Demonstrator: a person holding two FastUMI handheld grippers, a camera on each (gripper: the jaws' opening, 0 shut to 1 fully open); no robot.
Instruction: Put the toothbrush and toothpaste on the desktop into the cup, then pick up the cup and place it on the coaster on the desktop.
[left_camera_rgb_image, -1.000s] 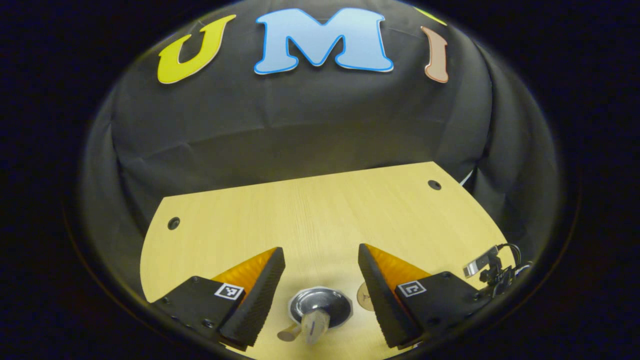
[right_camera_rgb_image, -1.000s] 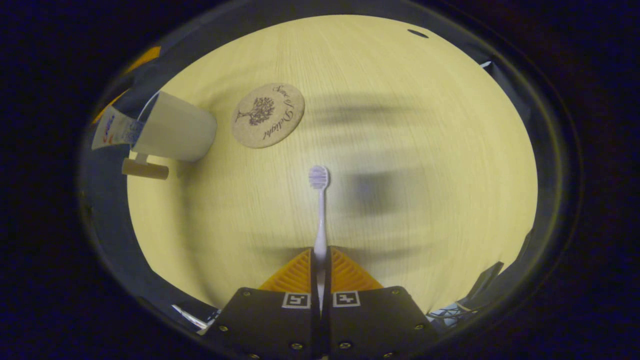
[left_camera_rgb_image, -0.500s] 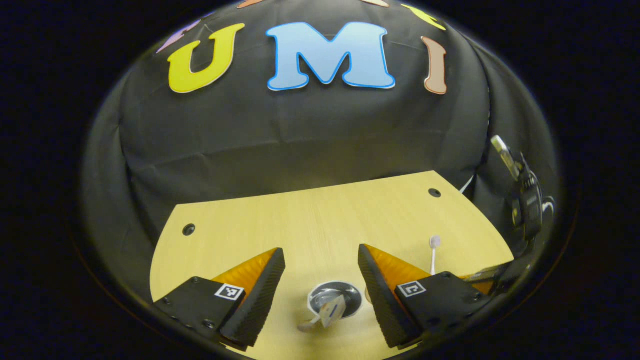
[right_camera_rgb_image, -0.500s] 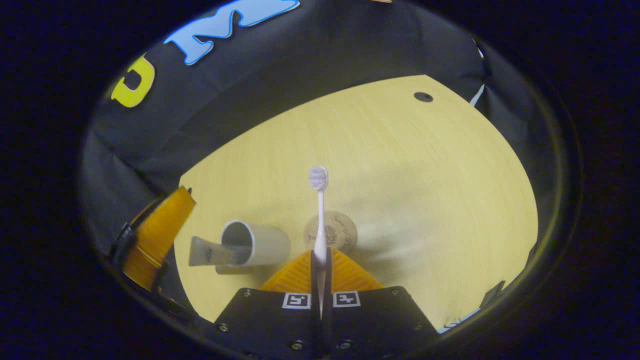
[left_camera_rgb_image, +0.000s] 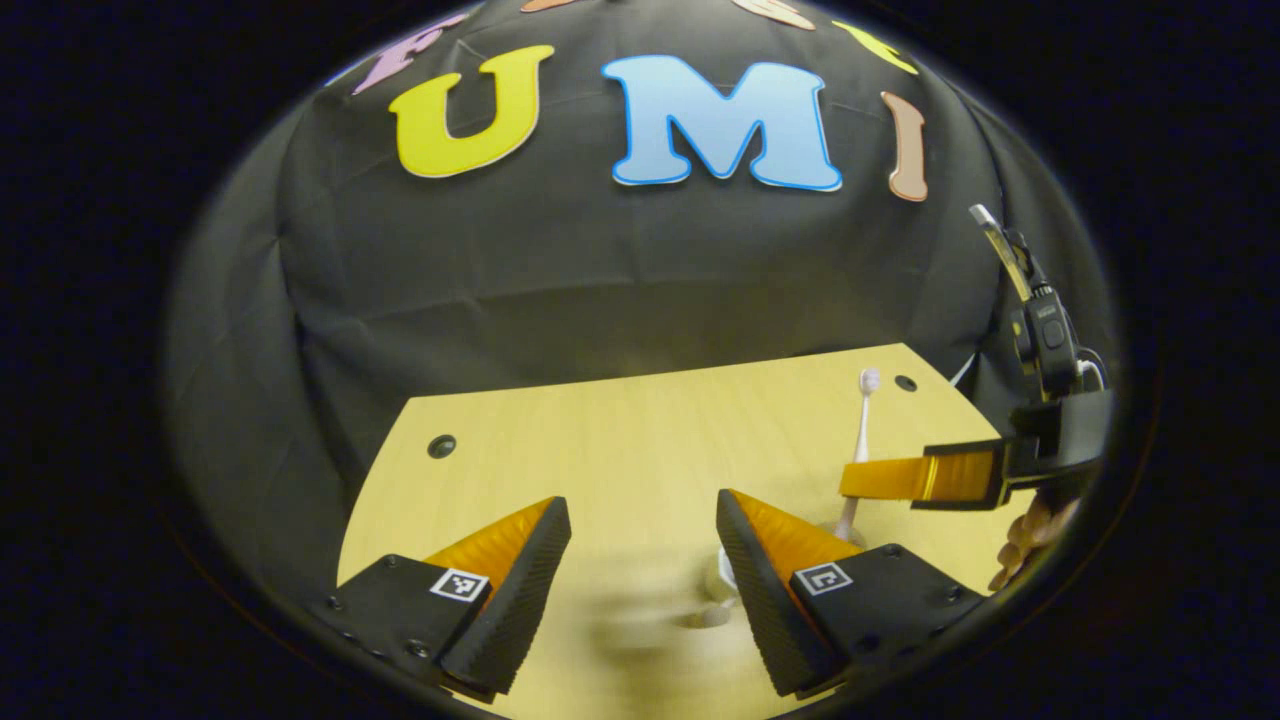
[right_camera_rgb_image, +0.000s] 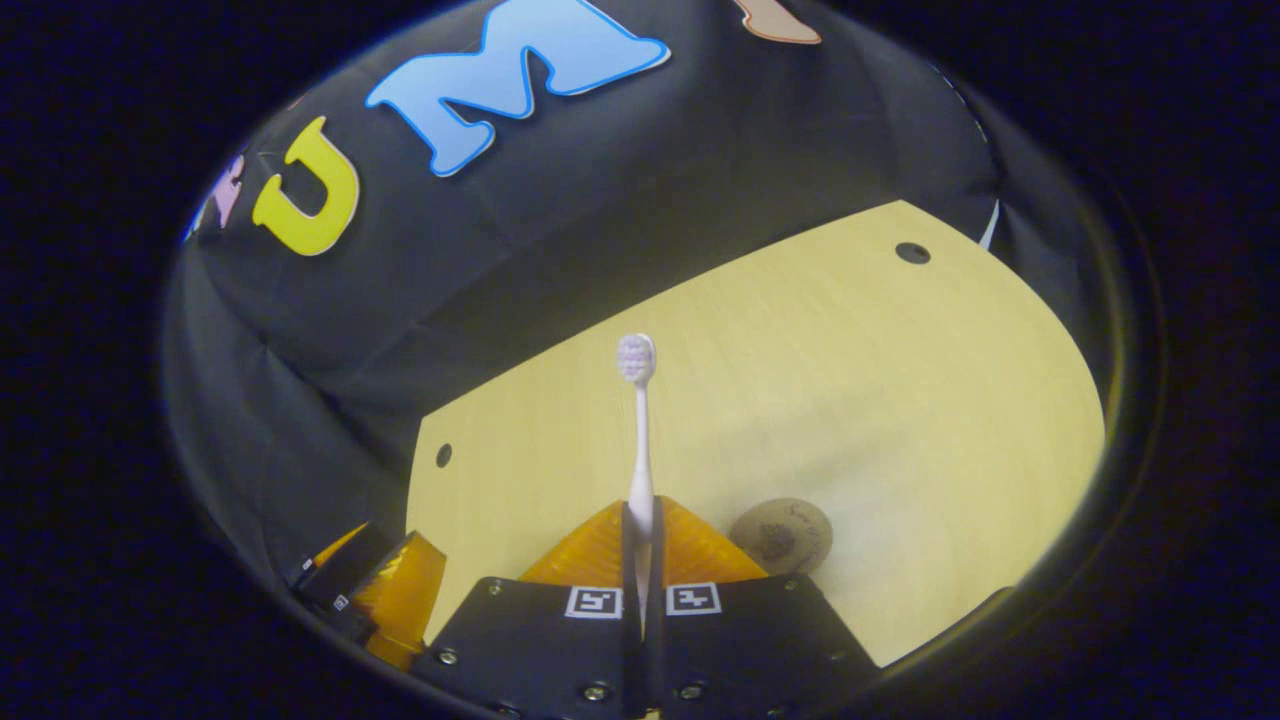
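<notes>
The cup is not clearly visible: in the left gripper view a blurred pale shape (left_camera_rgb_image: 722, 590) lies on the table (left_camera_rgb_image: 620, 450) just beside the left hand-held gripper's right finger, and its identity and contents cannot be determined.

Right hand-held gripper (right_camera_rgb_image: 640, 520): fingers pressed together, pinching the toothbrush (right_camera_rgb_image: 638, 430) by its lower handle. The toothbrush projects straight forward from between the fingers, with the bristle head at the far end, above the table. In the left gripper view the same hand-held gripper (left_camera_rgb_image: 848, 482) appears at the right, held level above the table, with the toothbrush (left_camera_rgb_image: 862, 420) standing roughly upright, head up; a person's fingers (left_camera_rgb_image: 1025, 545) show below it.

Left hand-held gripper (left_camera_rgb_image: 640, 540): fingers spread wide, holding nothing, positioned above the near part of the table.

The coaster (right_camera_rgb_image: 781, 535) lies flat on the table, to the right of the right hand-held gripper's fingers.
</notes>
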